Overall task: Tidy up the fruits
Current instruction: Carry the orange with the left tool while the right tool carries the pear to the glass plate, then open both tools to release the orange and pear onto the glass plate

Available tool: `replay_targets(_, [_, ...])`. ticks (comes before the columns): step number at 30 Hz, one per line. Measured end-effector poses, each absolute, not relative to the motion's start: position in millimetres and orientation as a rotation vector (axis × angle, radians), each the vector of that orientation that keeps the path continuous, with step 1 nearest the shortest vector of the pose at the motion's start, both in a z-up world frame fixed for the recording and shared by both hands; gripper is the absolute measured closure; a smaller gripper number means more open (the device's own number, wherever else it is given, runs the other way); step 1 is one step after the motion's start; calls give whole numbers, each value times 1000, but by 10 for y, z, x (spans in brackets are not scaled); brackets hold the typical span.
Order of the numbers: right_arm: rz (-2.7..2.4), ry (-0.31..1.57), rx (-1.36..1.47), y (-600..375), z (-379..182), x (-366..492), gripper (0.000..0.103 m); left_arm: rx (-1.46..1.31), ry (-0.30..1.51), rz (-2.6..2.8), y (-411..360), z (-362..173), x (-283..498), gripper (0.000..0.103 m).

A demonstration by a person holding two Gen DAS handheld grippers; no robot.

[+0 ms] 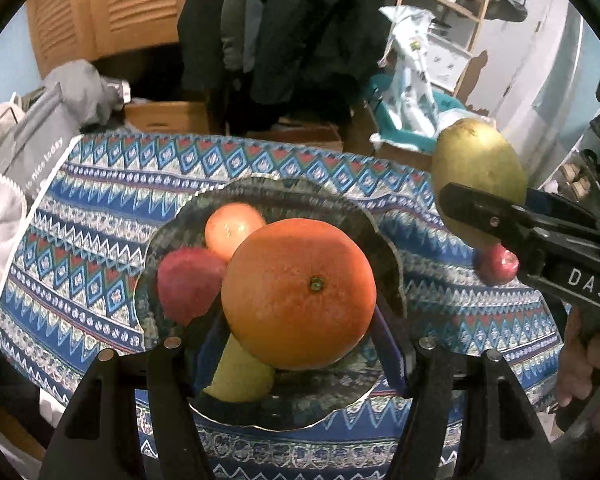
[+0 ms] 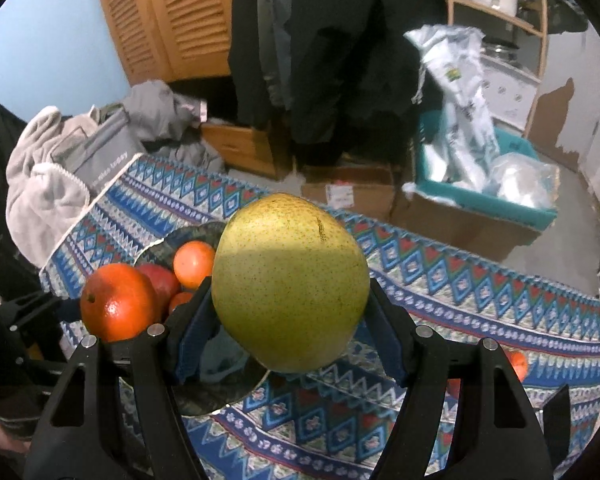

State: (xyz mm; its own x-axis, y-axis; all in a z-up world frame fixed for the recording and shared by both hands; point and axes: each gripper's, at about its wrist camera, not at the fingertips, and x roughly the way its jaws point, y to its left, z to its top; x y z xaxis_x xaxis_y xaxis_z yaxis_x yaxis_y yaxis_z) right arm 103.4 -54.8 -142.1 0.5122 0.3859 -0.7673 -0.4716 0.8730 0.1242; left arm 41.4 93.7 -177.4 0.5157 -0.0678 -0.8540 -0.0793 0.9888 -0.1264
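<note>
My left gripper [image 1: 298, 320] is shut on a large orange [image 1: 299, 293] and holds it just above a dark scalloped plate [image 1: 364, 224]. The plate holds a red apple [image 1: 188, 282], a small orange fruit [image 1: 230, 229] and a yellow-green fruit [image 1: 240, 380]. My right gripper [image 2: 290, 312] is shut on a big yellow-green pear [image 2: 290, 280] and holds it in the air to the right of the plate [image 2: 198, 234]. The pear [image 1: 478, 176] and right gripper [image 1: 480, 208] also show at the right of the left wrist view.
The plate sits on a blue patterned tablecloth [image 1: 100, 216]. A small red fruit [image 1: 496, 266] lies on the cloth right of the plate. Small orange fruits [image 2: 518, 364] lie at the cloth's right side. Grey bags and towels [image 2: 60, 168] crowd the left edge; boxes stand behind.
</note>
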Motion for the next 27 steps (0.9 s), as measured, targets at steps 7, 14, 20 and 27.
replay_targets(7, [537,958,-148,-312,-1697,1106,31,-152,1081,30,992,-1993,453,35])
replay_targets(14, [557,1006,-162,-173,-1830,1155,31,-175,1125,45,1044,-2136,476,35])
replay_targets(20, [562,1033,-158,-121,-1899,1179,31,-187,1148,45,1060,-2187,466,35])
replay_targets(27, [568,1075,-163,-88,-2007,1175,31,-176,1159,44,1043,-2196,473,34])
